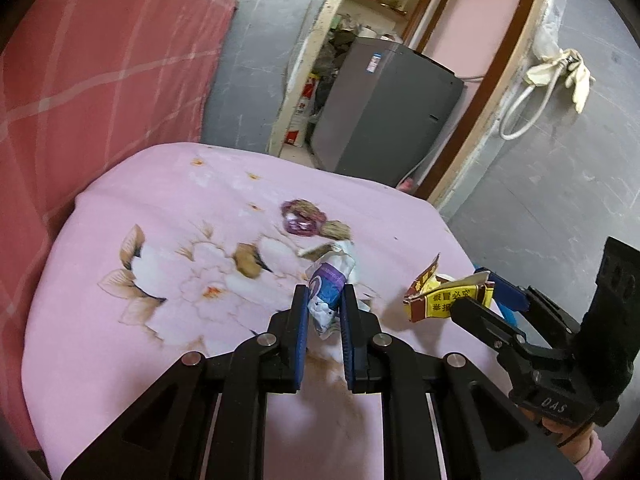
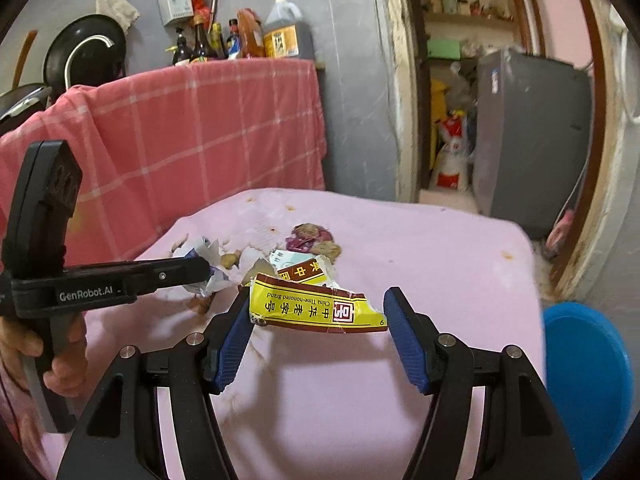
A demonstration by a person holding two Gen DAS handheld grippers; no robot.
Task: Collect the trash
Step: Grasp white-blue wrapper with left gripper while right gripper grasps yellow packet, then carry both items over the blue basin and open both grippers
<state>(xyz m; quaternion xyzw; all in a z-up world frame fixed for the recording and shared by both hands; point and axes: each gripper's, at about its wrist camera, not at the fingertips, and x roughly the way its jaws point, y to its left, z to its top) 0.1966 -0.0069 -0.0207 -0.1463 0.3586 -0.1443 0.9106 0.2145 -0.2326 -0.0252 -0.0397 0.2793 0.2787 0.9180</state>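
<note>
The left claw (image 1: 324, 300) is pinching a crumpled white-and-blue wrapper (image 1: 330, 280) tight between its pads, above the pink floral table (image 1: 160, 220). The right claw (image 2: 316, 312) is spanning wide, gripping a torn yellow-and-red packet (image 2: 316, 308) by both ends. A purple wrapper (image 1: 300, 220) is lying on the table beyond.
</note>
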